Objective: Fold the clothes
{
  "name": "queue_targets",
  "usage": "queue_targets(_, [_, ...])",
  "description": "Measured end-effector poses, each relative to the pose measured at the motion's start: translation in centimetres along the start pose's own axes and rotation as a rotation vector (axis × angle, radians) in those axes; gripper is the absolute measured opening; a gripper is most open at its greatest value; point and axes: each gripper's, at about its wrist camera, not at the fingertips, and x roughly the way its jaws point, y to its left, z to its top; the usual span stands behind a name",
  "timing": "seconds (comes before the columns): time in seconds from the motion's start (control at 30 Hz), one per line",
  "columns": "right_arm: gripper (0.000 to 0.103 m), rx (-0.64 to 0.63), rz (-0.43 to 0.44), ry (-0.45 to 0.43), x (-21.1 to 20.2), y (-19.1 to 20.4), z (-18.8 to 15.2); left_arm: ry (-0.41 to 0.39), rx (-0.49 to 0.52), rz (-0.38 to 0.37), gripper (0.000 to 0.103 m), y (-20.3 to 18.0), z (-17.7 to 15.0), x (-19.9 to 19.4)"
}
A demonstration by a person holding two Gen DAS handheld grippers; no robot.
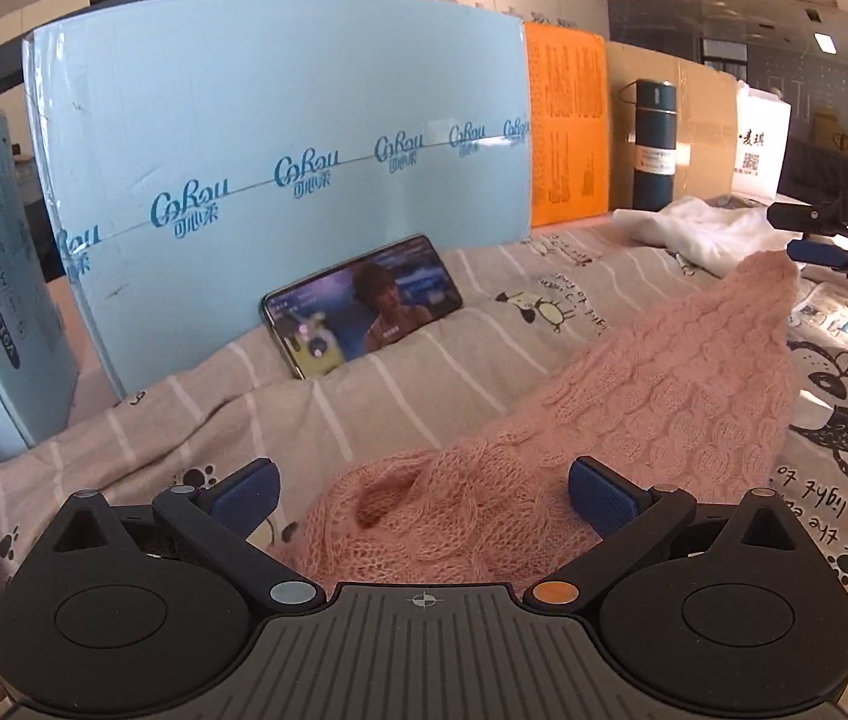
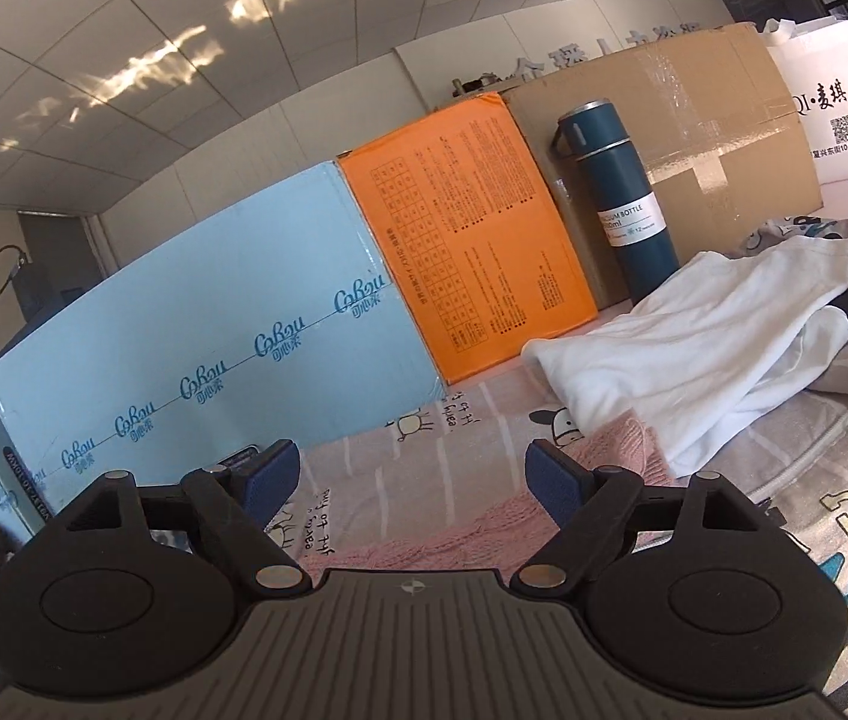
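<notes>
Left wrist cam: my left gripper (image 1: 421, 495) is spread wide, blue pads (image 1: 601, 495) either side of the near bunched end of the pink knit sweater (image 1: 664, 396), nothing pinched. The knit sits between the pads but they're apart from each other, w/ the fabric loose between them. The sweater runs up and right in a lifted ridge over the cartoon-print sheet (image 1: 424, 360); its far corner ends right at the right gripper (image 1: 826, 252) at the frame edge. Can't tell from here if that one's biting the fabric. A phone (image 1: 361, 306) w/ its screen lit leans on the big light-blue box (image 1: 280, 138). Behind: orange box (image 1: 568, 126), dark blue bottle (image 1: 655, 144), cardboard box (image 1: 706, 126), white garment (image 1: 706, 228) lying on the sheet. Right wrist cam: right gripper (image 2: 415, 480) also wide open, pads (image 2: 556, 483) well apart, gripping nothing I can see. Pink sweater (image 2: 484, 522) lies under and just ahead of the right pad, its far edge touching the white garment (image 2: 706, 342). Bottle (image 2: 616, 198) upright in front of the cardboard box (image 2: 700, 114), beside the orange box (image 2: 466, 234); light-blue box (image 2: 202, 348) to the left, white bag (image 2: 832, 102) far right.
</notes>
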Motion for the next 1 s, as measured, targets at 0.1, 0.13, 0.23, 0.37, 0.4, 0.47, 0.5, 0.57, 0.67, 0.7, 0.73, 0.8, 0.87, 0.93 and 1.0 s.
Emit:
queue_targets(0.1, [0.082,-0.036,0.027,0.015,0.1,0.7,-0.3,0.003,-0.022,-0.05,0.1,0.3,-1.1,0.0])
queue_targets(0.13, [0.082,-0.045,0.033,0.019,0.1,0.9,-0.4,0.008,-0.015,-0.058,0.098,0.2,-1.4,0.0])
queue_targets(0.23, [0.082,-0.074,0.057,0.037,0.3,1.2,-0.8,-0.008,-0.007,-0.08,0.072,0.0,-2.0,-0.4])
queue_targets(0.37, [0.082,-0.118,0.096,0.055,0.5,1.8,-1.3,-0.075,0.004,-0.113,0.028,-0.7,-2.5,-2.5])
queue_targets(0.4, [0.083,-0.139,0.119,0.059,0.5,2.0,-1.5,-0.095,0.016,-0.109,0.025,-1.2,-2.8,-3.2])
queue_targets(0.47, [0.083,-0.178,0.16,0.062,0.3,2.6,-1.9,-0.137,0.041,-0.096,0.022,-2.2,-3.5,-4.5])
queue_targets(0.5, [0.083,-0.21,0.193,0.066,0.2,3.1,-2.3,-0.158,0.054,-0.09,0.02,-2.8,-3.8,-5.2])
queue_targets(0.57, [0.084,-0.27,0.263,0.081,-0.1,3.9,-2.8,-0.203,0.09,-0.077,0.014,-4.0,-4.6,-6.9])
queue_targets(0.67, [0.084,-0.388,0.409,0.13,-0.6,5.8,-3.9,-0.234,0.11,-0.074,0.014,-4.9,-5.6,-8.4])
queue_targets(0.7, [0.084,-0.419,0.446,0.146,-0.7,6.3,-4.1,-0.233,0.123,-0.064,0.014,-5.2,-5.8,-8.5])
queue_targets(0.73, [0.084,-0.473,0.489,0.174,-0.7,7.2,-4.5,-0.228,0.138,-0.055,0.014,-5.4,-5.9,-8.6])
queue_targets(0.8, [0.084,-0.604,0.497,0.208,-0.6,9.1,-5.4,-0.215,0.156,-0.037,0.014,-5.8,-6.0,-8.5])
queue_targets(0.87, [0.084,-0.734,0.504,0.241,-0.5,11.1,-6.2,-0.221,0.163,-0.035,0.014,-6.0,-6.1,-8.5])
queue_targets(0.93, [0.084,-0.826,0.509,0.238,-0.3,12.4,-6.9,-0.227,0.171,-0.038,0.014,-6.2,-6.3,-8.4])
queue_targets(1.0, [0.084,-0.919,0.514,0.236,-0.2,13.6,-7.5,-0.224,0.181,-0.033,0.014,-6.4,-6.6,-8.1])
